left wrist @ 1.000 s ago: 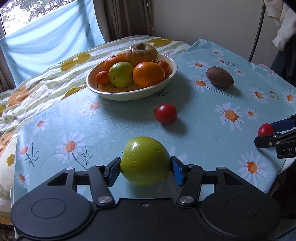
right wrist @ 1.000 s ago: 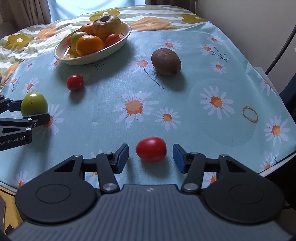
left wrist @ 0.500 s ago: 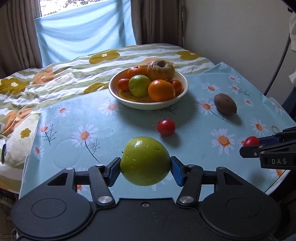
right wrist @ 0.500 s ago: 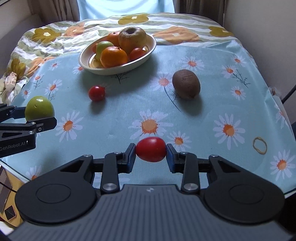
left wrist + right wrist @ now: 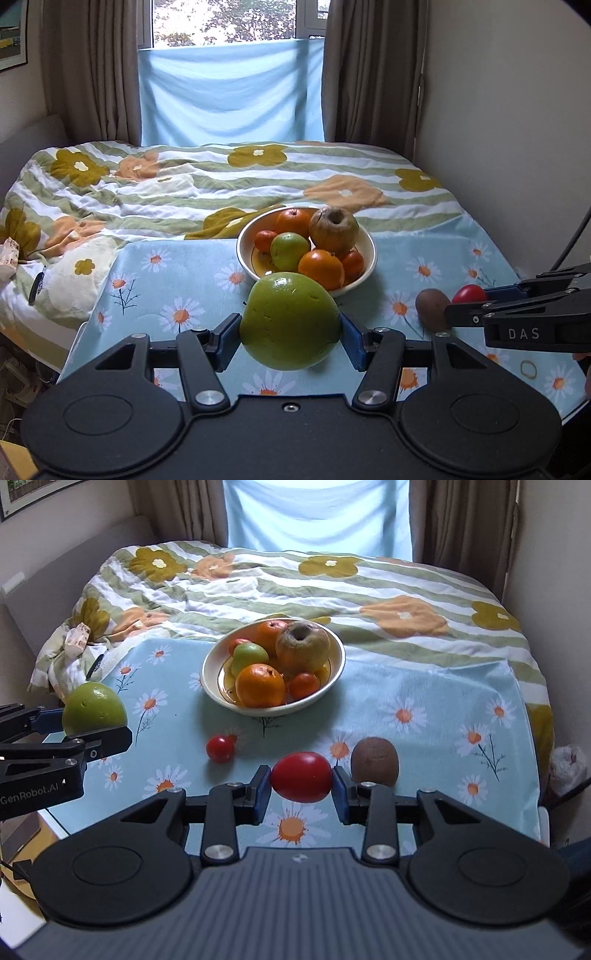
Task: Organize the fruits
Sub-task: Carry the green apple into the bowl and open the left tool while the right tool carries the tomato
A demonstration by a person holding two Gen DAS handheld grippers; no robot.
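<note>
My left gripper (image 5: 290, 328) is shut on a large green apple (image 5: 290, 320) and holds it above the daisy tablecloth, in front of the white fruit bowl (image 5: 364, 275). My right gripper (image 5: 301, 782) is shut on a red tomato (image 5: 301, 782), lifted off the table. The bowl (image 5: 210, 686) holds oranges, a small green fruit and a brown apple. A small red tomato (image 5: 219, 748) and a brown kiwi (image 5: 375, 760) lie on the cloth. The left gripper with its apple (image 5: 94, 709) shows at the left of the right wrist view.
The light blue daisy tablecloth (image 5: 443, 709) lies over a table against a bed with a striped floral quilt (image 5: 332, 587). A wall runs along the right side. A yellow ring (image 5: 528, 368) lies near the front right edge.
Both grippers have risen and tilted up with their fruit. The right gripper closed on the red tomato and lifted it off the cloth. The left has held the apple throughout.
</note>
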